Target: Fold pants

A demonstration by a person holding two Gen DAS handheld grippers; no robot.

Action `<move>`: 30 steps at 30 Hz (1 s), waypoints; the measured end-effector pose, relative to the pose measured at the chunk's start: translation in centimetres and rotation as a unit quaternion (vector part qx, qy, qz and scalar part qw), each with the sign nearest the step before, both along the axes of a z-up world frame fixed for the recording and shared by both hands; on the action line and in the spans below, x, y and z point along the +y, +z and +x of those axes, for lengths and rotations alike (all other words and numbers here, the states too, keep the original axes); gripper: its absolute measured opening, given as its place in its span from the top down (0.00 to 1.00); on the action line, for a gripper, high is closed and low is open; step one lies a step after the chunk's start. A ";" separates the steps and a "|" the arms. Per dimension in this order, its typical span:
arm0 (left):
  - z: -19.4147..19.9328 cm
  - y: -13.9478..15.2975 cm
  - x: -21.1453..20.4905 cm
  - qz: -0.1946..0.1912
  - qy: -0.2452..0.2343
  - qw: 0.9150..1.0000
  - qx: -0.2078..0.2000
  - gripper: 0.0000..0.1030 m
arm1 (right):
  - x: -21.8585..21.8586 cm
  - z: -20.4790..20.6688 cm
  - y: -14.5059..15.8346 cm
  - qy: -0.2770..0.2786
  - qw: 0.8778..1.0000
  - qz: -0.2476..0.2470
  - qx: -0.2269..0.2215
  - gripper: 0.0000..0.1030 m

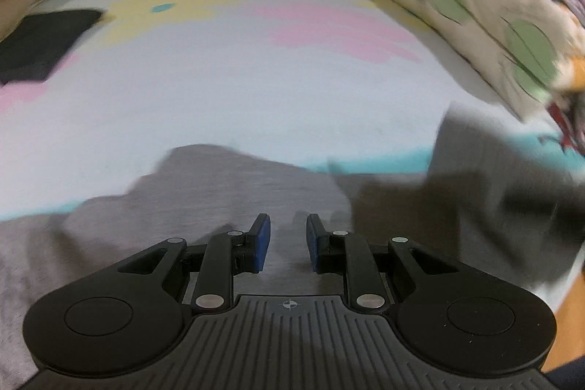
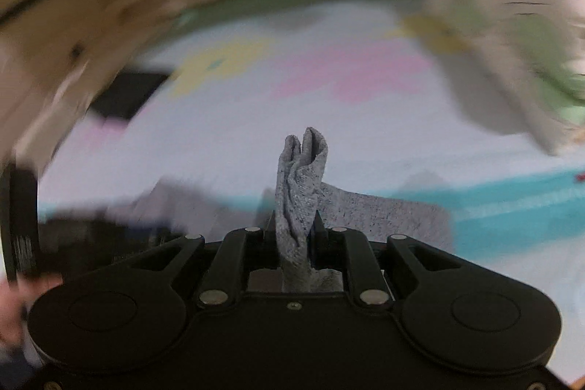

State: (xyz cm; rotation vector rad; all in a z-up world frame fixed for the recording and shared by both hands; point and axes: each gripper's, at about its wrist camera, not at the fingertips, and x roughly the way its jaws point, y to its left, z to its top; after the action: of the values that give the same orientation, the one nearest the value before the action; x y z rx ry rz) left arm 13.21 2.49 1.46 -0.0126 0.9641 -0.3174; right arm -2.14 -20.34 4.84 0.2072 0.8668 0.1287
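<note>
My left gripper (image 1: 289, 242) hangs over the grey pants (image 1: 204, 207), its blue pads (image 1: 262, 243) parted with nothing between them; the cloth lies rumpled beneath and ahead of it on the pale sheet (image 1: 256, 90). My right gripper (image 2: 294, 225) is clamped on a bunched fold of the pants (image 2: 299, 192), which sticks up past the fingertips, with more grey cloth trailing off to its right. Far ahead on the left lies a black thing (image 1: 44, 39); a pillow (image 1: 475, 10) sits ahead to the right. Both views are blurred.
</note>
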 end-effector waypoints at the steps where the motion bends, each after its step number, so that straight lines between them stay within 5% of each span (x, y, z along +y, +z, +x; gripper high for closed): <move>1: 0.1 0.0 1.0 -0.004 0.011 1.000 0.003 0.80 | 1.9 0.4 -0.9 0.019 1.000 -0.010 0.010 0.79; 8: 0.4 -0.6 3.5 -0.031 0.037 0.999 0.014 0.80 | 13.2 0.5 -8.1 0.143 0.978 -0.137 0.069 0.72; 11: 0.4 -0.7 3.6 -0.051 0.033 0.998 0.025 0.79 | 14.4 -0.4 -8.0 0.183 0.967 -0.170 0.052 0.60; 13: 0.6 -0.8 3.7 -0.064 0.027 0.997 0.027 0.79 | 13.3 -0.4 -6.6 0.189 0.970 -0.143 0.047 0.56; 17: -0.4 -0.5 2.9 -0.078 0.005 0.997 0.021 0.79 | 9.1 -0.5 -3.7 0.138 0.987 -0.077 0.041 0.34; 24: -2.6 -1.7 0.4 -0.086 -0.046 0.994 0.050 0.79 | 1.2 1.5 -3.6 -0.015 0.993 -0.107 0.046 0.33; 30: -4.4 -3.6 -1.1 -0.061 -0.073 0.993 0.072 0.79 | -1.3 2.7 -8.5 -0.035 0.987 -0.104 0.119 0.33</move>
State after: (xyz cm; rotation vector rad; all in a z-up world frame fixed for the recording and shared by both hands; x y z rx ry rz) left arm 8.78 1.40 -2.14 -0.0778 1.0907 -0.5145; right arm 0.52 -21.67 -3.70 0.0565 1.1030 -0.0538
